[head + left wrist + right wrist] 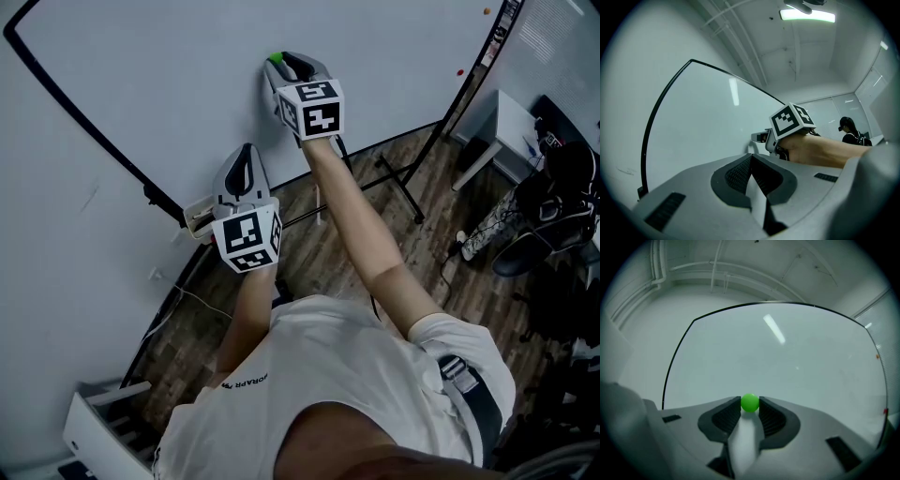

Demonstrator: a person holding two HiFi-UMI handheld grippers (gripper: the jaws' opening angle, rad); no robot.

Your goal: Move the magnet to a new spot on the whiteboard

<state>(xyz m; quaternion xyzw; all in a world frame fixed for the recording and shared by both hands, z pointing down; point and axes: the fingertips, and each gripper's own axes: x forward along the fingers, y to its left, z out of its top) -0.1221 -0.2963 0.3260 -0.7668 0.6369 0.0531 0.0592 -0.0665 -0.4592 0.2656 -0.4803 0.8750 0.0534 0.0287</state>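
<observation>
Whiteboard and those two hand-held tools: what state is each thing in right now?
right gripper: shut on the green magnet.
green magnet: pinched between the jaws, close to the whiteboard; whether it touches, I cannot tell.
left gripper: jaws together, nothing between them.
whiteboard: upright, blank around the magnet.
ceiling light: on.
</observation>
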